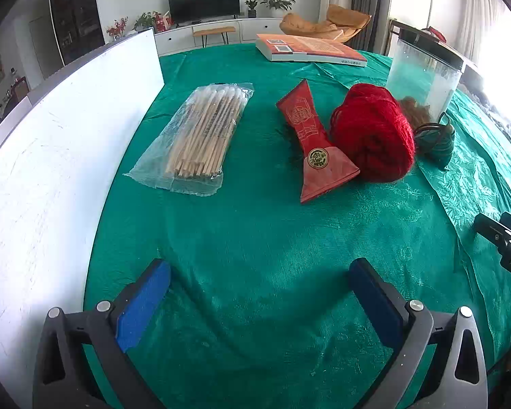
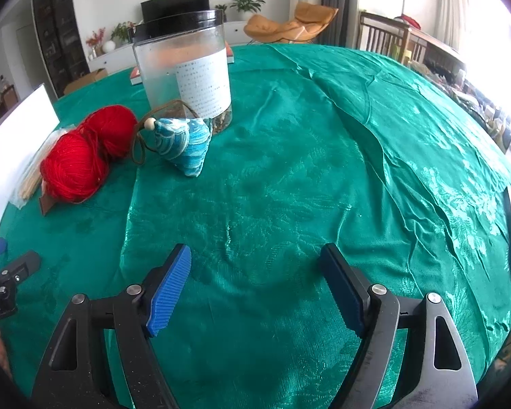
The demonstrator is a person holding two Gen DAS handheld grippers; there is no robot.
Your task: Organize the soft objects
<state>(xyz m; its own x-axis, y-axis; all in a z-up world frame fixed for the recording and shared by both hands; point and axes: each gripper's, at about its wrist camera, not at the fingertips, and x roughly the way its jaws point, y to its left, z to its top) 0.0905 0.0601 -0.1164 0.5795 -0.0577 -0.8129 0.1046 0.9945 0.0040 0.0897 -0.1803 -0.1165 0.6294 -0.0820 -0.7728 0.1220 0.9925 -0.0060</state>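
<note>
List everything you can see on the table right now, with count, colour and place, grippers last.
tablecloth: one, green, covers the table
white board: one, white, left edge of the table
bag of wooden sticks: one, clear bag with tan sticks, beside the board
red packet: one, red with gold seal, middle, touching the yarn
red yarn: one skein, red, right of the packet
fabric pouch: one, blue-white with brown cord and bead, in front of the jar
jar: one, frosted clear with black lid, behind the pouch
book: one, orange cover, far side
left gripper: blue fingers, open, empty
right gripper: blue fingers, open, empty
</note>
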